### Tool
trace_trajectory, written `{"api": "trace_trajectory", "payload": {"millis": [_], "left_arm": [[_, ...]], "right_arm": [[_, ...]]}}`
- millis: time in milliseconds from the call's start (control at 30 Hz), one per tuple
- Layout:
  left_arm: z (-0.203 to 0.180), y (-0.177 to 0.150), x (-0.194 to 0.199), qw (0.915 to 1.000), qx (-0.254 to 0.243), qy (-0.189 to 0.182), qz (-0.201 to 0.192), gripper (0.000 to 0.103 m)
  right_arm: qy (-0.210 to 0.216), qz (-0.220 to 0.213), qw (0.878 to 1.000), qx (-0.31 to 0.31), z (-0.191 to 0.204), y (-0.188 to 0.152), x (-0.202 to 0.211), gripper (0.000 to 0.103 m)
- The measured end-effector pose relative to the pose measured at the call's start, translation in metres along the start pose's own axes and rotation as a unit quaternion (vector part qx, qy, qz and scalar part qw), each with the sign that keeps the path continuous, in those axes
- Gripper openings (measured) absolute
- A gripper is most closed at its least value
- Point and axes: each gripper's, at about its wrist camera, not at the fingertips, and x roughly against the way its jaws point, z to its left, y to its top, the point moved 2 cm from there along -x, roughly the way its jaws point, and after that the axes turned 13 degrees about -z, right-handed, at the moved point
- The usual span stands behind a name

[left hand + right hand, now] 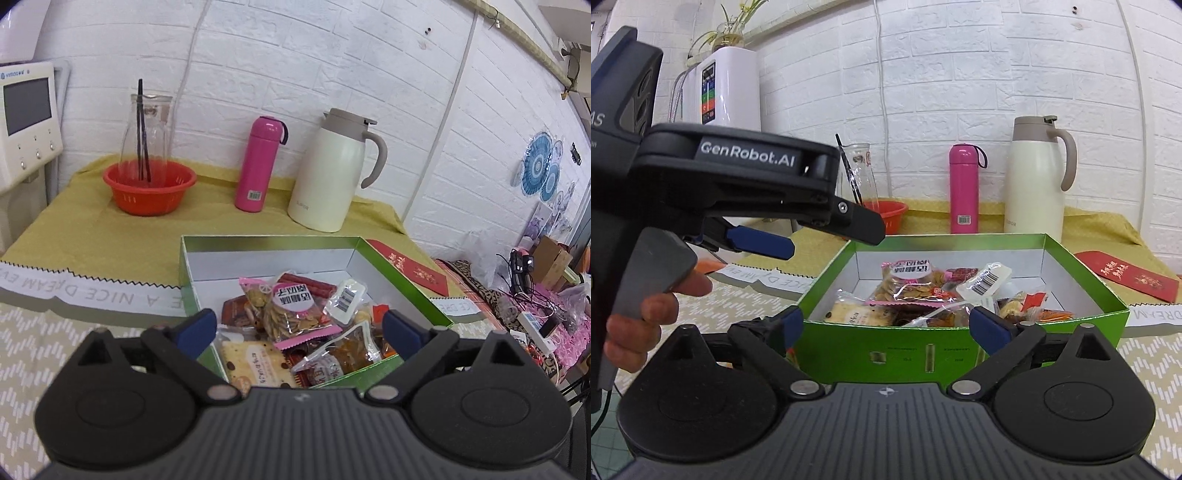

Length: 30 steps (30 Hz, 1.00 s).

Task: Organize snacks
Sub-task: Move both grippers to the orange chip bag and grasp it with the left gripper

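Hovering over the green box (402, 284), left gripper (299, 328) and right gripper (886, 323) both gape wide, empty. Snack packets (295, 314) lie piled inside the box. Risk: slick overlapping wrappers, so a pinch may lift two or slip.

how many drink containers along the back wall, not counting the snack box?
3: glass carafe standing in the red basket at left, pink bottle in the middle, cream thermos jug at right. None look hidden.

Snack packets (295, 321) in the box (402, 280); behind it, basket (149, 188), bottle (258, 166), jug (332, 173).
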Motion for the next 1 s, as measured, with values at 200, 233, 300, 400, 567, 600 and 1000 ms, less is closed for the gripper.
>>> {"api": "trace_trajectory", "payload": {"millis": [200,233,300,400,567,600,1000], "left_arm": [[-0.002,0.003,0.027,0.9999,-0.001,-0.001,-0.012,0.095],[-0.002,0.003,0.031,0.9999,-0.002,-0.001,-0.012,0.095],[-0.001,0.002,0.039,0.9999,-0.003,-0.001,-0.01,0.095],[0.006,0.0,0.052,0.9999,0.008,-0.008,0.0,0.095],[0.036,-0.001,0.071,0.9991,0.032,0.022,0.015,0.095],[0.042,-0.002,0.074,0.9987,0.038,0.03,0.014,0.095],[0.101,-0.049,0.061,0.9914,0.099,0.041,0.075,0.095]], "right_arm": [[0.004,-0.004,1.0,0.002,0.014,0.008,0.012,0.103],[0.005,-0.005,1.0,0.002,0.016,0.009,0.014,0.103],[0.009,-0.004,1.0,0.002,0.021,0.009,0.018,0.103],[0.013,0.003,1.0,0.006,0.03,0.007,0.025,0.103],[0.026,0.026,0.999,0.006,0.042,-0.004,0.033,0.103],[0.028,0.033,0.999,0.004,0.045,-0.008,0.034,0.103],[0.066,0.096,0.993,-0.002,0.075,-0.034,0.011,0.103]]}}
